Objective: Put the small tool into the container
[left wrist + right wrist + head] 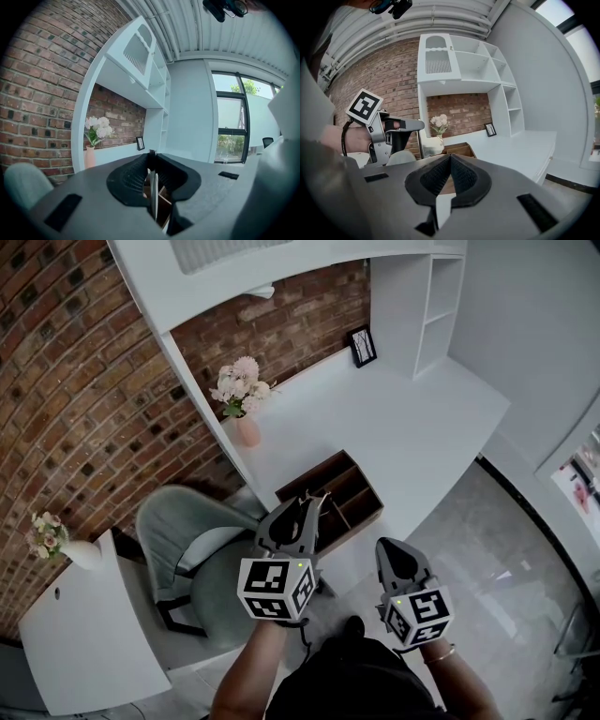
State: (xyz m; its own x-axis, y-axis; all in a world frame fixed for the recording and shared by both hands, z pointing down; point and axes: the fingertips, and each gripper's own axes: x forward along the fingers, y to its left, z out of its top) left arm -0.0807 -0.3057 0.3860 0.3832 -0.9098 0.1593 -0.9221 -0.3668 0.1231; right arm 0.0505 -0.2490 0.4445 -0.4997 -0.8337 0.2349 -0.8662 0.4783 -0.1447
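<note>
**White tabletop (412,418), brick wall: skinny tool might miss**

Left claw (307,510) is clamped on the small tool (153,187), a thin metal rod, right above the wooden container (342,486) at the tabletop's edge. Right claw (388,549) is closed, empty. Guessing the rod could pivot, clip a divider, or drop off the edge.

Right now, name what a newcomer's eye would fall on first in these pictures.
The left gripper, its fingers shut on a thin metal tool, hangs over a wooden divided box at the near edge of the white desk. The right gripper hangs beside it, shut and empty. Behind, a red brick wall and pale flowers in a pink vase.
</note>
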